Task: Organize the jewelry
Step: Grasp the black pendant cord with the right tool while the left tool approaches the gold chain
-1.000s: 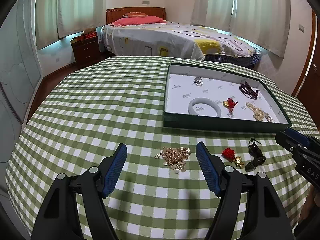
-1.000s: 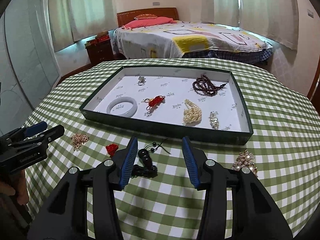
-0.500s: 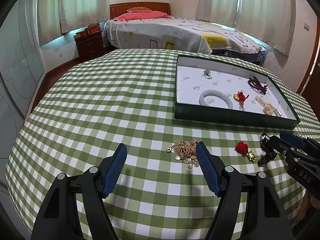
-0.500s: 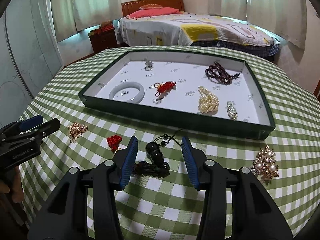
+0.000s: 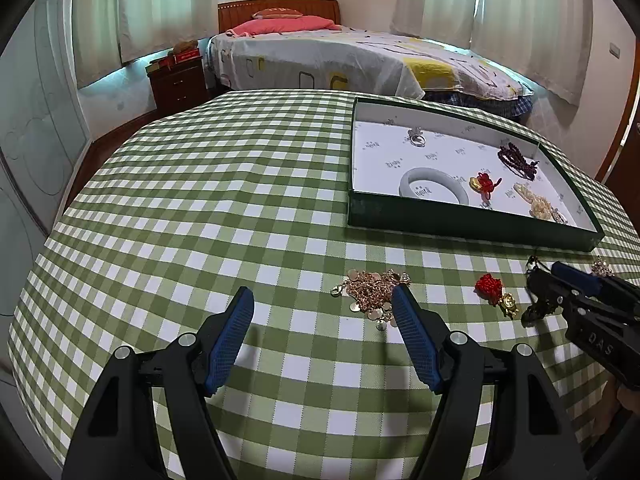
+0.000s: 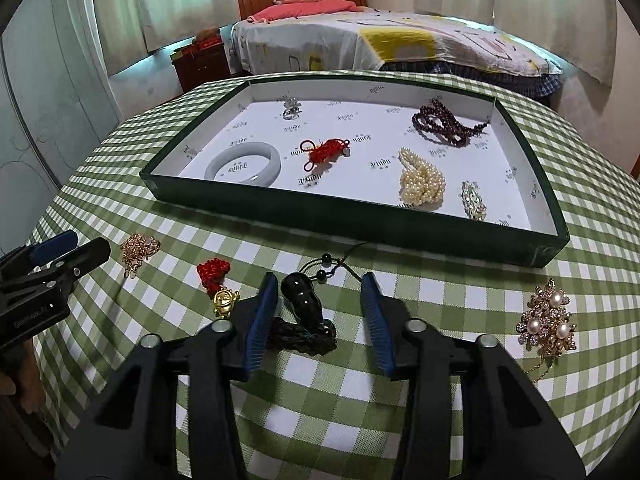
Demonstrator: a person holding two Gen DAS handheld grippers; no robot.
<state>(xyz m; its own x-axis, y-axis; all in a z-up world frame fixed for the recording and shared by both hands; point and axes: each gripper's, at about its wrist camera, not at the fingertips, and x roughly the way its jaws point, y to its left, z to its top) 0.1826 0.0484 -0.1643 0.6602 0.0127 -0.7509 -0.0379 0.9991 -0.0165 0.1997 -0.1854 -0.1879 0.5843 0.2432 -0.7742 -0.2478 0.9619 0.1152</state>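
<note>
A black gourd pendant (image 6: pixel 302 302) with a dark cord lies on the checked cloth between the fingers of my right gripper (image 6: pixel 320 280). The jaws are closing, and a gap still shows between the right pad and the pendant. My left gripper (image 5: pixel 322 294) hangs open over the cloth, with a gold coin chain (image 5: pixel 374 290) just ahead of its right finger (image 5: pixel 412 332). Between the two grippers lies a red knot with a gold charm (image 6: pixel 216 276). A pearl brooch (image 6: pixel 548 324) sits to the right. The green tray (image 6: pixel 352 224) holds several pieces.
In the tray lie a white bangle (image 6: pixel 244 164), a red knot (image 6: pixel 324 150), a pearl strand (image 6: pixel 422 178), dark red beads (image 6: pixel 440 122) and a silver ring (image 6: pixel 290 108). A bed (image 5: pixel 320 56) and a nightstand (image 5: pixel 176 80) stand beyond the table's far edge.
My right gripper has come down around the black pendant and its jaws have narrowed. The left gripper's jaws have kept their width; its view has shifted a little to the left.
</note>
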